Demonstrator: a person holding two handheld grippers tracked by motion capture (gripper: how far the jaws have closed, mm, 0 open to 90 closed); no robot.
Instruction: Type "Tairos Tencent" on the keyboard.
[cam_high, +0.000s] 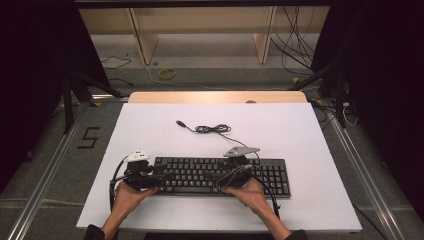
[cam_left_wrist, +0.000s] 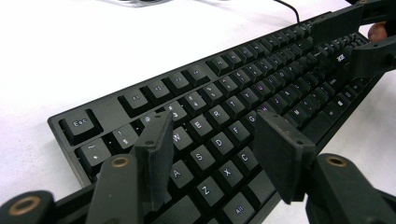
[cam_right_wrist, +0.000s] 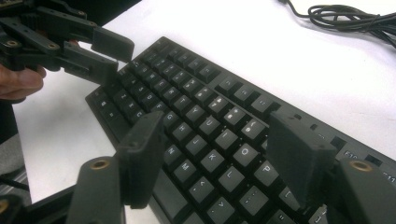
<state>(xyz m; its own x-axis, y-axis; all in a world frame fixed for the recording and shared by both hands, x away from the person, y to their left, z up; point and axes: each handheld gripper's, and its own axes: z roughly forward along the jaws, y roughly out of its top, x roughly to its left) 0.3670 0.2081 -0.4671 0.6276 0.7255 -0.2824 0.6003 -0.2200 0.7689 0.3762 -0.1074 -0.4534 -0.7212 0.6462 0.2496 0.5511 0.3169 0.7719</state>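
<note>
1. While both hands hover low over a black keyboard (cam_high: 220, 175), each holds a gripper with its two jaws standing apart and clamped on nothing.
2. Left gripper (cam_left_wrist: 217, 151): seen along its own jaws, the gap between them sits above the letter keys at the keyboard's left end, near W, E, S and D. I cannot tell whether the jaw tips touch the keys.
3. Right gripper (cam_right_wrist: 219, 156): its open jaws hang over the letter keys right of the keyboard's middle, around O and P.
4. From above, the left gripper (cam_high: 137, 172) is at the keyboard's left end and the right gripper (cam_high: 235, 170) just right of its middle; the number pad at the far right end is uncovered.
5. Keyboard: it lies flat on a white table (cam_high: 310, 145), close to the person's edge. Its cable (cam_high: 212, 129) is coiled loosely on the table behind it, the plug lying free.
6. Risk, as a judgement: if the jaws close on the keys, a hard jaw edge could catch and pop off a keycap. Lifting by one end alone could let the keyboard tilt and slip. The loose cable could drag or snag if the keyboard is moved.
</note>
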